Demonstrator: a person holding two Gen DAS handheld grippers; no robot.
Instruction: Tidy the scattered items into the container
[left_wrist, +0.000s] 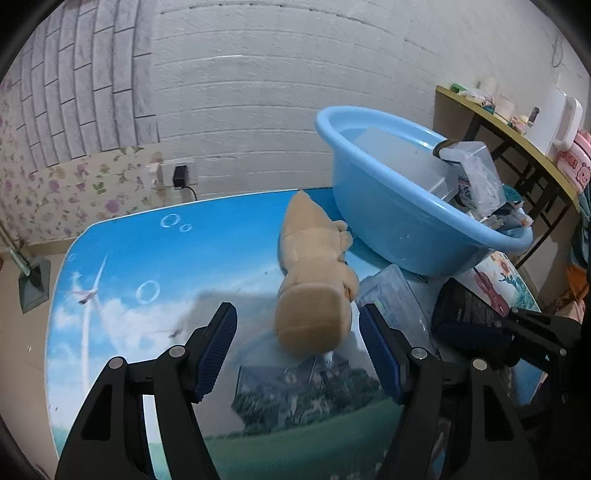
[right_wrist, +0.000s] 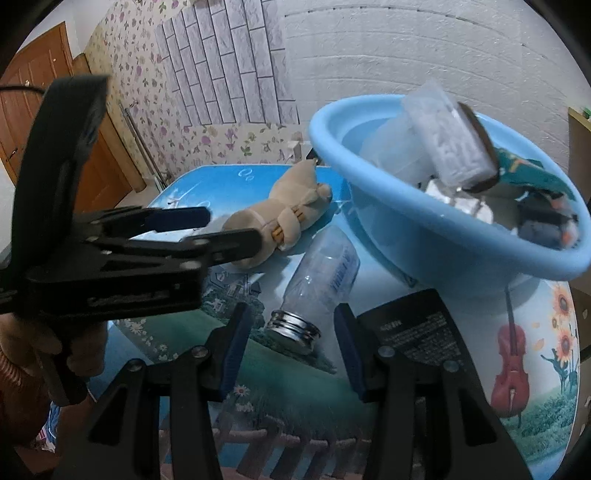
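Left wrist view: my left gripper (left_wrist: 297, 347) stands released around the plush toy (left_wrist: 314, 280) lying on the table (left_wrist: 147, 258) beside the blue basin (left_wrist: 406, 221); soft, light, squashy, so I'd pinch its thick middle.

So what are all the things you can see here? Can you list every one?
basin: one, light blue, on the table's far right, already piled with stuff
plush toy: one, beige, lying on the table left of the basin
clear bottle: one, see-through with silver cap, lying beside the toy
black packet: one, black, right of the bottle
table: one, sky-and-meadow picture top
side shelf: one, yellow-edged, far right, holding small things
left tongs: one, black and blue, open around the toy's end
right tongs: one, black and blue, open around the bottle cap
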